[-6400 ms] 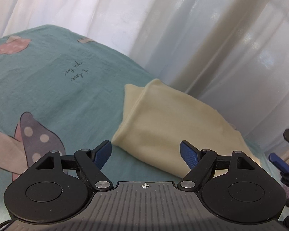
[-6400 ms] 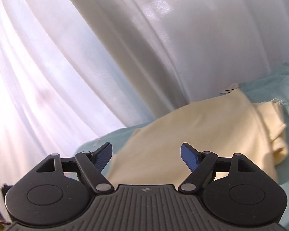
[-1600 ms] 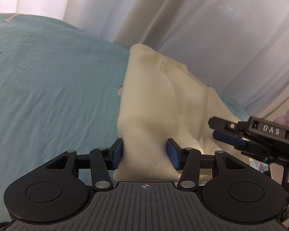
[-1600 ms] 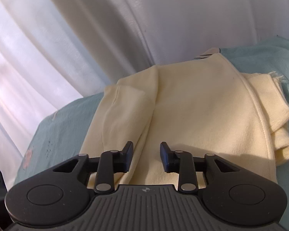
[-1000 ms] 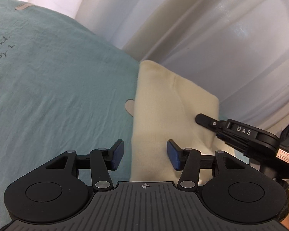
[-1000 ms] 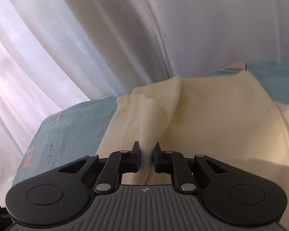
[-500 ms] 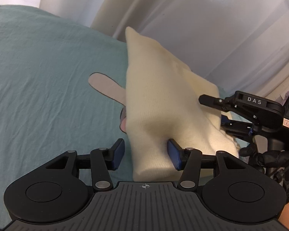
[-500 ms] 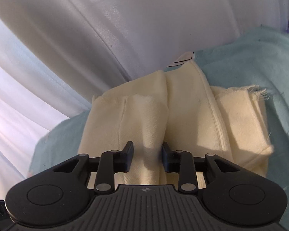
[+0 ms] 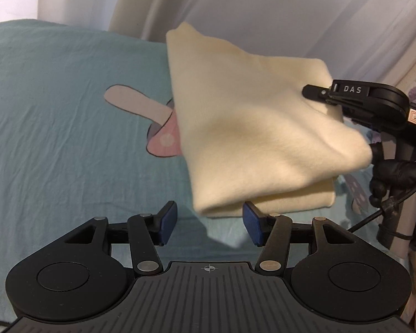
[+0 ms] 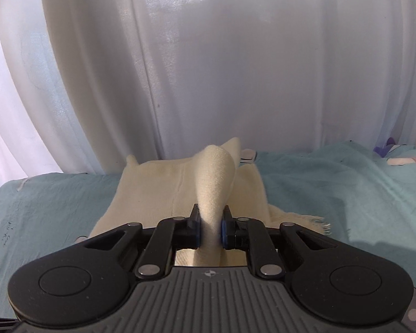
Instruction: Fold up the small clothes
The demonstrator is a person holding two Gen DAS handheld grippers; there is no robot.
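A folded cream garment is held up above the teal bedsheet. My right gripper is shut on a bunched fold of the garment, which stands up between its blue pads. In the left wrist view the right gripper grips the garment's right side. My left gripper is open and empty, just below and in front of the garment's near folded corner, not touching it.
White curtains hang close behind the bed. The sheet carries a pink mushroom print left of the garment. A gloved hand holds the right gripper's handle at the right edge.
My right gripper has closed on a fold of the garment and lifted it off the sheet. My left gripper stays open, and the garment's near corner has come out from between its fingers.
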